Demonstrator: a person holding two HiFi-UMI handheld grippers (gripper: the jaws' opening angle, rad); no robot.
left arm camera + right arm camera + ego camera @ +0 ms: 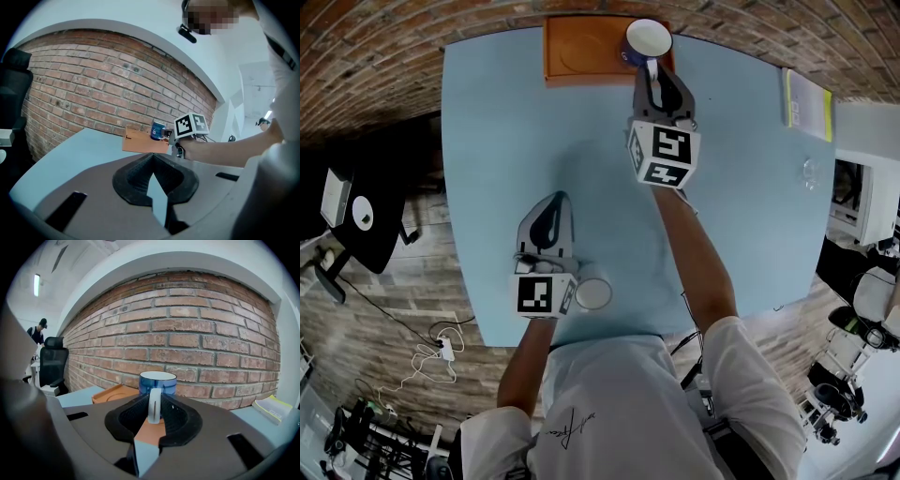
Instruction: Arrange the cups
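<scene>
Head view: R arm (698,253) outstretched, R gripper (653,79) on mug (648,37) handle; L gripper (553,202) closed, empty.

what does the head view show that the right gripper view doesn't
Head view only: the white cup at the table's near edge, beside the shut left gripper. Right gripper view only: a close look at the right gripper, its jaws closed on the white handle of the blue cup. Both: the blue cup, the orange tray, the brick wall and the light blue table.
</scene>
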